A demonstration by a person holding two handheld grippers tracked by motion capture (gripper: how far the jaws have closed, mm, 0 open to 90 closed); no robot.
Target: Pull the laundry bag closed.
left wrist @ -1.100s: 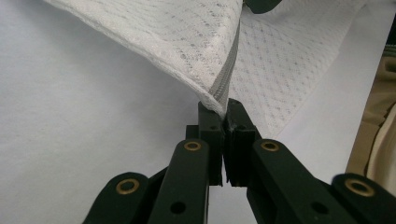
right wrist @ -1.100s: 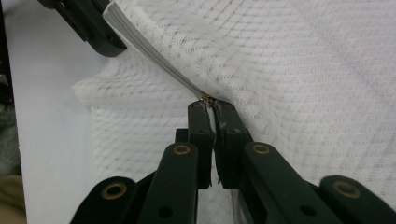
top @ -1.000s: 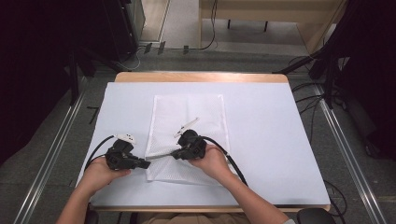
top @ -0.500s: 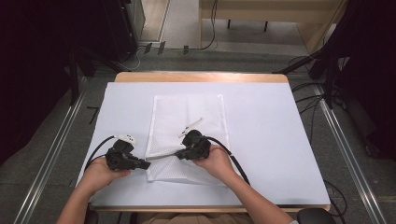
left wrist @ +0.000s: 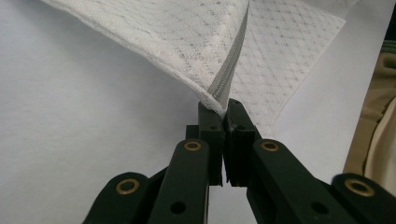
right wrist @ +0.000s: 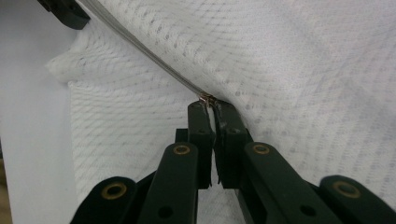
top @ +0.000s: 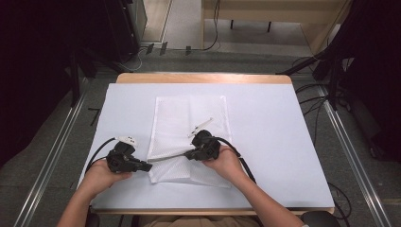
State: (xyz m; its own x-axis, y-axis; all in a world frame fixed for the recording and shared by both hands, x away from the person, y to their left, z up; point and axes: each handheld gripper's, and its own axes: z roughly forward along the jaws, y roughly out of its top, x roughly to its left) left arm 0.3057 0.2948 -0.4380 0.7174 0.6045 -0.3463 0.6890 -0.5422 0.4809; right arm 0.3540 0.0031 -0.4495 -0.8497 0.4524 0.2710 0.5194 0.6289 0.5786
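A white mesh bag [top: 189,118] lies flat mid-table. Its grey zipper [top: 168,158] is pulled taut between my two grippers near the bag's near end. My left gripper [top: 147,166] is shut on the bag's corner at the zipper's end [left wrist: 223,95], lifting the mesh [left wrist: 163,28] off the sheet. My right gripper [top: 187,155] is shut on the small metal zipper pull [right wrist: 207,99], with the zipper line [right wrist: 140,46] running away up-left toward the left gripper [right wrist: 65,10]. Both hands grip their tools low over the table.
A white sheet [top: 274,132] covers the table, and a wooden edge [top: 203,78] shows at the far side. A small white strip [top: 201,125] lies on the bag. Metal rails [top: 345,142] and cables run along the floor on both sides.
My right gripper has slid a little to the right along the zipper, away from the left one. The left gripper has kept still.
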